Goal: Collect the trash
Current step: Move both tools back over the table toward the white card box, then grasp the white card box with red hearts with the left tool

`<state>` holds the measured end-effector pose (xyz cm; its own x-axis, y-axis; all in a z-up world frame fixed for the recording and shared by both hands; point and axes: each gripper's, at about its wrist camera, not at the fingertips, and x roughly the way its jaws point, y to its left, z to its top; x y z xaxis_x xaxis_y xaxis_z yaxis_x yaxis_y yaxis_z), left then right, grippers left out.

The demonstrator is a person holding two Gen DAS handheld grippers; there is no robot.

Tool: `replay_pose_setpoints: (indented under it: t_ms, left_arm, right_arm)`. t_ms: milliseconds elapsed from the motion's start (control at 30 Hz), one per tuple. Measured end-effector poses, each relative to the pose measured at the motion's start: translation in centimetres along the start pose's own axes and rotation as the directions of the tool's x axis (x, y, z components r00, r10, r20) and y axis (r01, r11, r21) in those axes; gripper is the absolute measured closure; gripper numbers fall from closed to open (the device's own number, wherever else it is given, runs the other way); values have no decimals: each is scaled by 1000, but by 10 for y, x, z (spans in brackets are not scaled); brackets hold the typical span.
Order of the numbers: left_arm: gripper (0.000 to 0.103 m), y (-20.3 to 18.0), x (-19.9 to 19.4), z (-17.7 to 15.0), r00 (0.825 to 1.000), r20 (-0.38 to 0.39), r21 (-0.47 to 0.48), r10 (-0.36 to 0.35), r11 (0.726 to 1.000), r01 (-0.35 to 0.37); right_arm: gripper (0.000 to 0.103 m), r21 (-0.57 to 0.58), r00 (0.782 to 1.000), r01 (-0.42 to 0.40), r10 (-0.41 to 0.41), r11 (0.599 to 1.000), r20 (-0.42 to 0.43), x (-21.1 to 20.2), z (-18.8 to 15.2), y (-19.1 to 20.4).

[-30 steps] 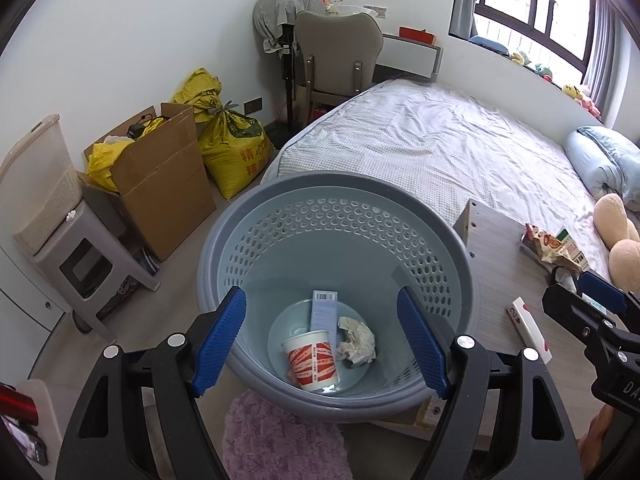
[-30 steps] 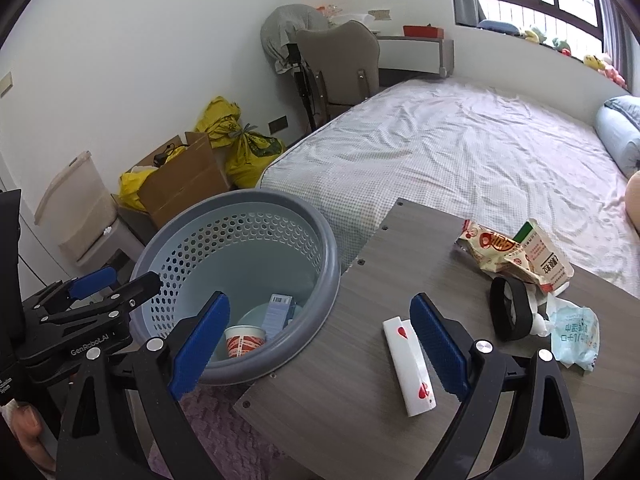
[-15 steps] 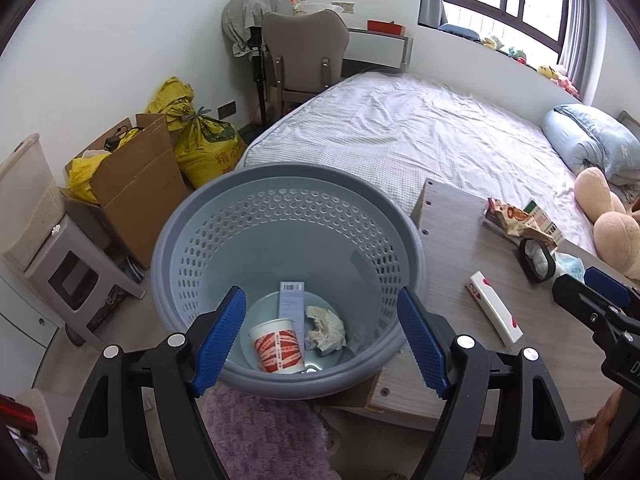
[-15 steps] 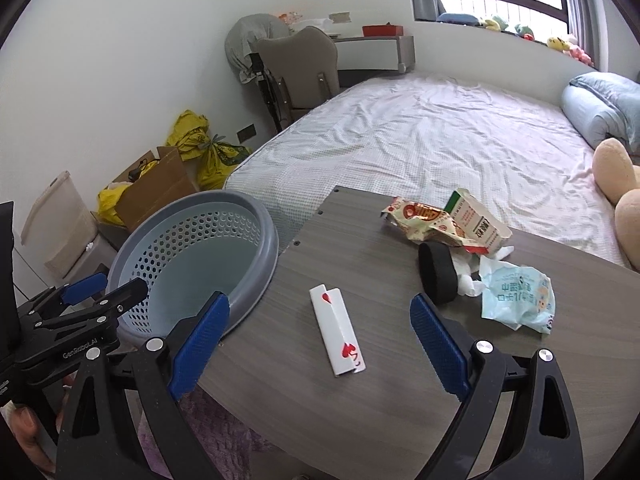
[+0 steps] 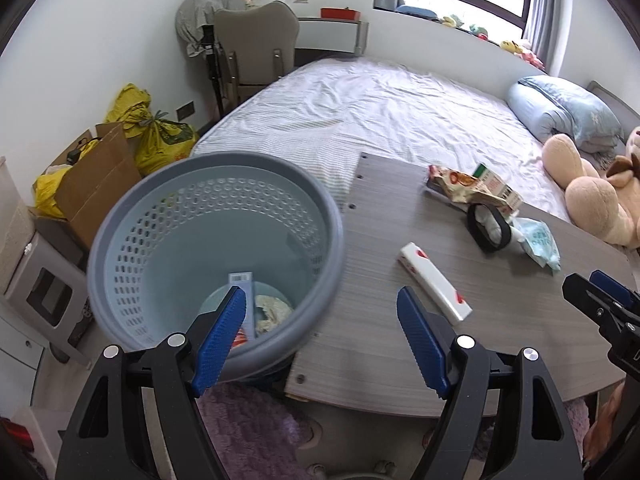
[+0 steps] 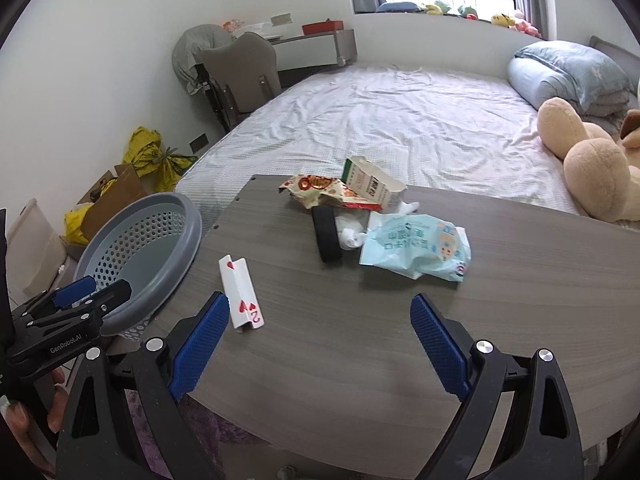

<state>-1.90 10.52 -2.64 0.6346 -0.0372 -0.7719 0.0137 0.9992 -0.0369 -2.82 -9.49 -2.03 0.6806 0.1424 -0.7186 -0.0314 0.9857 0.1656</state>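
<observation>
A grey perforated basket (image 5: pixel 120 240) (image 6: pixel 188 220) stands at the table's left edge, with a cup, a box and crumpled paper inside. On the wooden table (image 6: pixel 400 340) lie a folded white playing card (image 6: pixel 240 292) (image 5: pixel 434 282), a black tape roll (image 6: pixel 326 234), a light blue wipes pack (image 6: pixel 418 248), a snack wrapper (image 6: pixel 316 190) and a small carton (image 6: pixel 372 184). My left gripper (image 5: pixel 320 332) is open and empty over the basket's right rim. My right gripper (image 6: pixel 316 344) is open and empty above the table's near side, right of the card.
A bed (image 6: pixel 400 120) lies behind the table, with a plush bear (image 6: pixel 580 168) and pillow (image 6: pixel 560 76). A chair (image 5: pixel 256 48), cardboard box (image 5: pixel 100 176), yellow bags (image 5: pixel 160 140) and a stool (image 5: pixel 48 292) stand at the left. A purple rug (image 5: pixel 248 432) lies below.
Both grippers have swung right, away from the basket and toward the table. The card and the trash pile now sit closer to centre in both views. Both stay open.
</observation>
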Motion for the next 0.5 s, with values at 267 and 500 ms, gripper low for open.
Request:
replay_pose_setpoints:
  t_ms: [267,500]
  left_arm:
    - [28,-38,10,-6,999,-22,29,-45,999,46]
    - [28,-63,23,-7,998,-43,34,-51,998,52]
  right_arm:
    - [13,39,998,60,-60,997,-3,-10,-14,-34]
    - [13,60,997,80,-80,995,0,-13,-22,-55]
